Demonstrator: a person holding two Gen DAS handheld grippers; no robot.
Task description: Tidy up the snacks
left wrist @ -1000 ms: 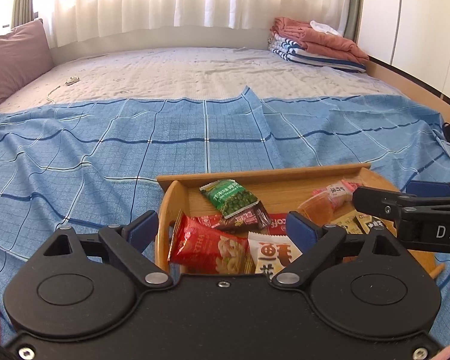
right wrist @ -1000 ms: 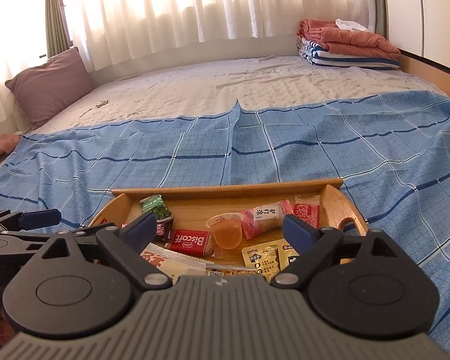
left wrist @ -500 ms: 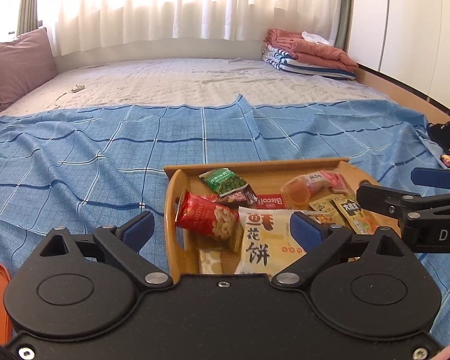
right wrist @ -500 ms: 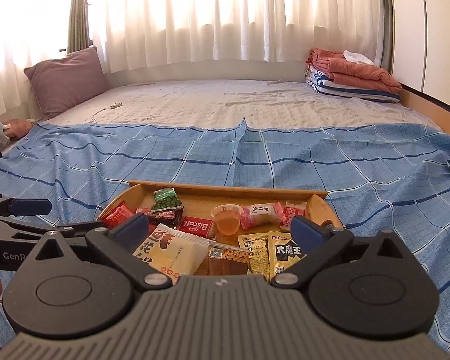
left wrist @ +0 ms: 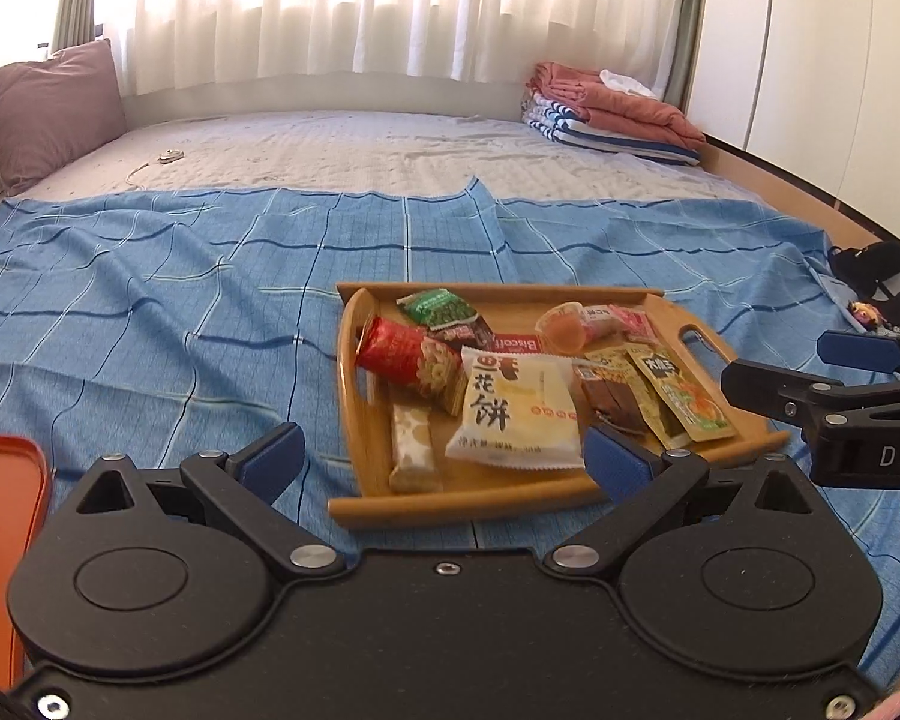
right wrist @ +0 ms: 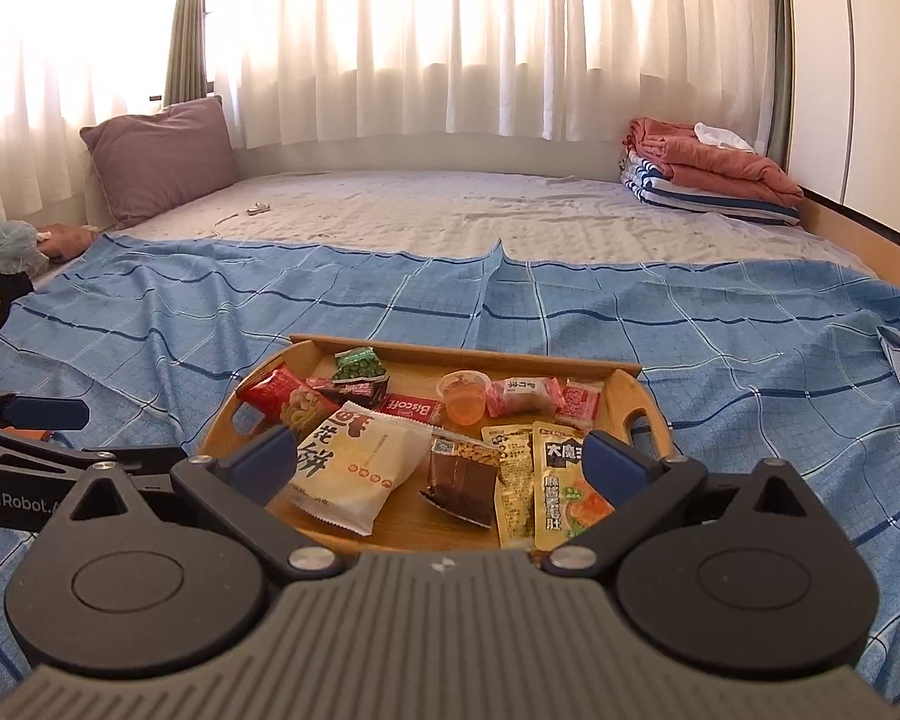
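Hovering just short of the wooden tray on the bed, left gripper and right gripper both have jaws apart and empty. The snacks lie jumbled together in the tray, probably so everything stays within reach.

Left gripper body: smooth black housing, 2 round discs, silver pivot screws, hex bolts at the lower corners.
Left gripper lettering: white "GenRobot", seen from the right wrist view.
Right gripper body: ribbed grey centre plate, 2 black round discs, silver pivot screws.
Right gripper lettering: white "DAS", cut off by the frame edge.
Fingers: black linkage arms with blue pads, 2 per gripper.
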